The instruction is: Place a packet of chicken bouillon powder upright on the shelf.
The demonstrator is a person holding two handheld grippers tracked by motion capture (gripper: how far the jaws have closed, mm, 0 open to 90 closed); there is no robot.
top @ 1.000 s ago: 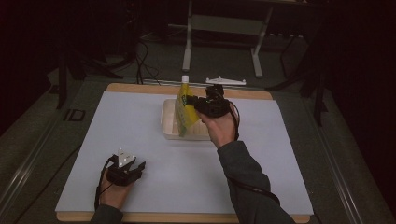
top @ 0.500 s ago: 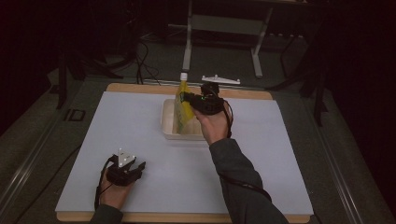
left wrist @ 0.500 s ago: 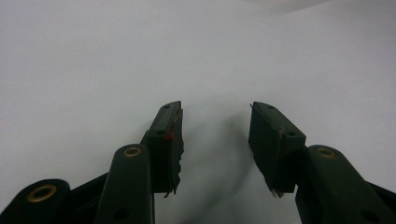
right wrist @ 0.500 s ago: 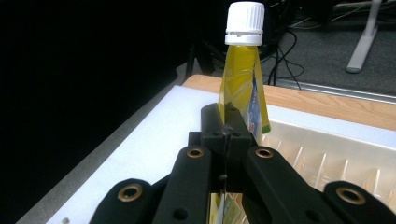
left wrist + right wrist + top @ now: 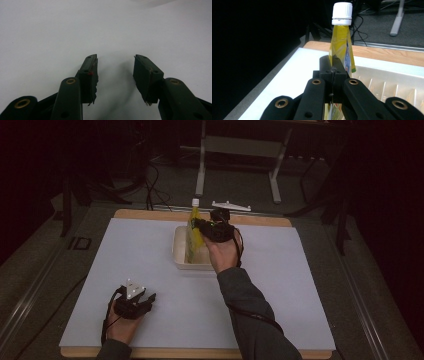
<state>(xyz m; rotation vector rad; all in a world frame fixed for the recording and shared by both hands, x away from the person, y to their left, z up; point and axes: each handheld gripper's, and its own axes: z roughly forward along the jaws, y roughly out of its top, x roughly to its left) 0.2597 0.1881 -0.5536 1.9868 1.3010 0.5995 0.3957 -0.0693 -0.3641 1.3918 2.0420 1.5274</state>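
Since a second ago our right gripper (image 5: pixel 202 226) has carried the yellow pouch (image 5: pixel 193 232) a little toward the left edge of the white tub (image 5: pixel 181 261) and slightly lower; our left gripper (image 5: pixel 142 304) has kept its place on the white tabletop (image 5: pixel 280 285).

We pinch the pouch flat between the right jaws, pressed tight together on its edge below the white cap (image 5: pixel 341 13), and it stands upright with its lower end down inside the tub. In the right gripper view the jaws and their arms cover the pouch's lower half, so we cannot read its print or see whether its bottom touches the tub floor. From above, our right hand (image 5: pixel 223 251) hides the tub's right part, and the dim light leaves its inside hard to make out; we can tell nothing else in it.

Our left jaws stand spread with only bare tabletop between them, near the front left corner, well apart from the tub.
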